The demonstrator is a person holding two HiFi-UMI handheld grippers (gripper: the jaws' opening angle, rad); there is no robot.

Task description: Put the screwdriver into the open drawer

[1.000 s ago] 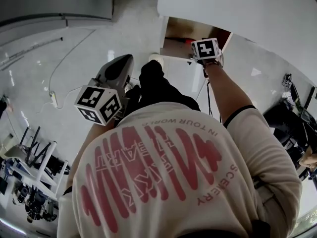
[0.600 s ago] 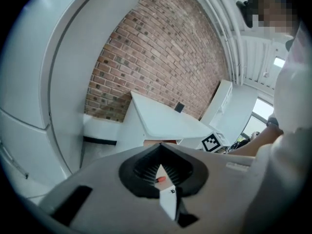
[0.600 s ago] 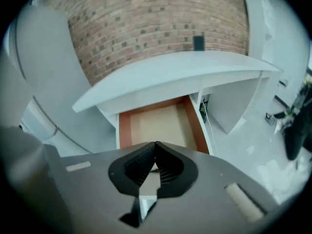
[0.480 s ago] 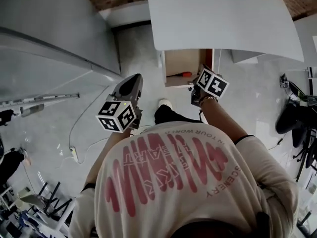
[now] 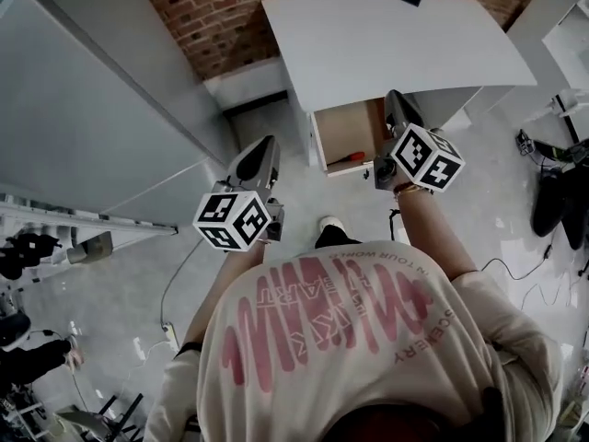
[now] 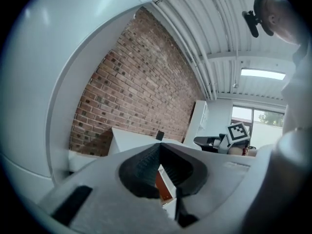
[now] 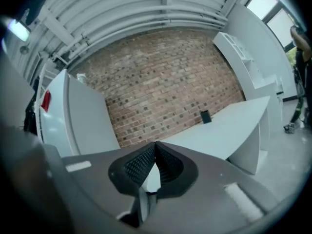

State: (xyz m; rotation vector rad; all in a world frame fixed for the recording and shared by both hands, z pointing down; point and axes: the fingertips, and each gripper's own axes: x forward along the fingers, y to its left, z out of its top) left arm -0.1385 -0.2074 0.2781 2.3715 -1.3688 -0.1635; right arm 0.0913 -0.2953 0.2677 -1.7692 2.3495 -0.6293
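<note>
The screwdriver is seen lying inside the open drawer, so the placing is judged done. The right gripper and left gripper are held clear of the drawer, their jaws pressed together and empty.

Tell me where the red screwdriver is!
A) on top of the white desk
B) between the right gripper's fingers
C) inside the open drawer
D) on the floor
C: the red screwdriver lies inside the open drawer, just below the top of the white desk.
</note>
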